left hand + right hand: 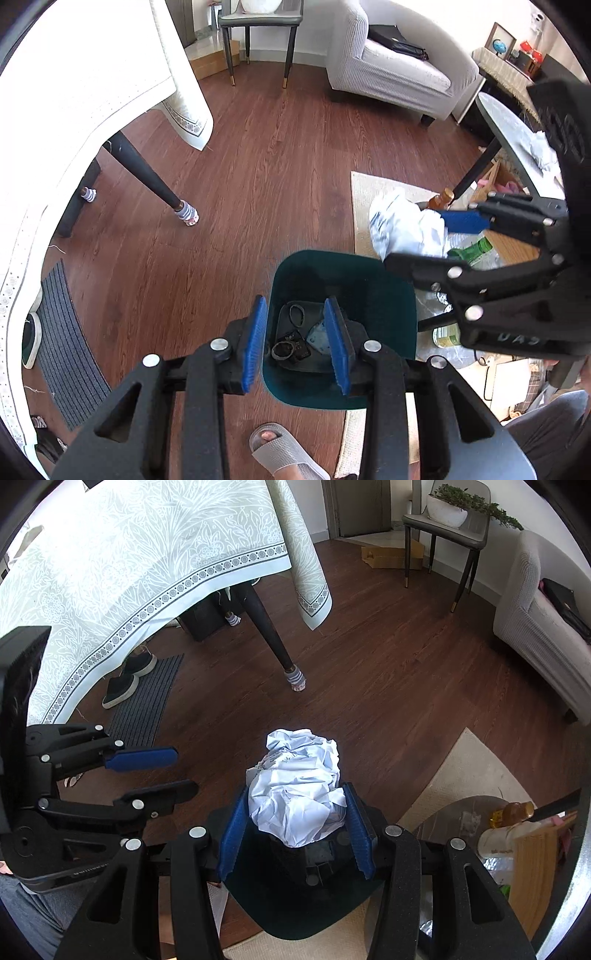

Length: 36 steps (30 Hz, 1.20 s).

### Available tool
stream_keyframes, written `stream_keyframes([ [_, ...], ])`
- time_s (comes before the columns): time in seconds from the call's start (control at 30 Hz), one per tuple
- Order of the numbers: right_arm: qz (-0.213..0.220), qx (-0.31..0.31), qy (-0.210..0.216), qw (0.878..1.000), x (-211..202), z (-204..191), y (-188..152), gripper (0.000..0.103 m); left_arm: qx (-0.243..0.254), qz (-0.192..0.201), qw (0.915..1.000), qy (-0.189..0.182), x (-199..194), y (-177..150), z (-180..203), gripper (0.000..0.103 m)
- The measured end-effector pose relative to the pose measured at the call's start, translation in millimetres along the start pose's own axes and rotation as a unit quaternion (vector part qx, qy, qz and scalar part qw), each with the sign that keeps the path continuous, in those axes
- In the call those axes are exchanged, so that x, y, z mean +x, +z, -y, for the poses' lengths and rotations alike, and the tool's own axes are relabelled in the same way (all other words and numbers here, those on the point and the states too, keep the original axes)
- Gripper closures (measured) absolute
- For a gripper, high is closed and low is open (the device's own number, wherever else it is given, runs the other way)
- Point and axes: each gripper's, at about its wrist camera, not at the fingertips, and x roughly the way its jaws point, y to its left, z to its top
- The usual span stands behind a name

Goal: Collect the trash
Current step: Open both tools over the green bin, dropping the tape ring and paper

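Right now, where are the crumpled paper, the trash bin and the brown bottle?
crumpled paper (299, 794): right wrist view, middle of the wad.
trash bin (384, 291): left wrist view, inner right wall.
brown bottle (441, 199): left wrist view, neck below the cap.

- A crumpled white paper ball (299, 786) hides most of the dark teal plastic bin (295, 904) beneath it.
- A grey rubber slipper (280, 454) is cut off by the bottom edge.
- Small dark items (291, 347) on the bin floor are too small to identify.
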Motion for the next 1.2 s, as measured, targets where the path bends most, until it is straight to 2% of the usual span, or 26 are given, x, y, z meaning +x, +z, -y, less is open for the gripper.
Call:
stream_keyframes([
  [0.17, -0.029, -0.009, -0.006, 1.000, 15.8, -2.3, -4.9, 0.052, -0.018, 0.037, 0.9991, -0.009, -21.4, 9.2, -7.6, 0.072],
  [0.23, -0.045, -0.015, -0.010, 0.999, 23.6, -4.6, -9.5, 0.052, -0.024, 0.051, 0.9983, -0.015, -29.5, 13.0, -9.0, 0.079],
  [0.37, -0.084, -0.027, -0.029, 0.996, 41.7, -7.7, -20.0, 0.052, -0.039, 0.082, 0.9955, -0.025, -47.2, 20.2, -10.3, 0.086],
  [0.5, -0.120, -0.048, -0.042, 0.991, 58.6, -14.2, -33.1, 0.052, -0.046, 0.110, 0.9922, -0.034, -60.6, 27.4, -6.1, 0.087],
  [0.73, -0.158, -0.065, -0.058, 0.984, 69.5, -18.3, -48.9, 0.049, -0.054, 0.139, 0.9877, -0.048, -76.3, 38.6, 1.8, 0.087],
  [0.9, -0.168, -0.064, -0.062, 0.982, 65.1, -13.7, -57.3, 0.039, -0.060, 0.150, 0.9853, -0.055, -81.9, 45.5, 8.3, 0.087],
  [1.03, -0.163, -0.064, -0.061, 0.983, 57.5, -11.2, -62.2, 0.039, -0.059, 0.151, 0.9849, -0.059, -82.3, 47.8, 13.3, 0.087],
  [1.2, -0.136, -0.061, -0.048, 0.988, 37.8, -9.5, -62.3, 0.039, -0.058, 0.164, 0.9828, -0.063, -91.2, 53.1, 26.1, 0.087],
])
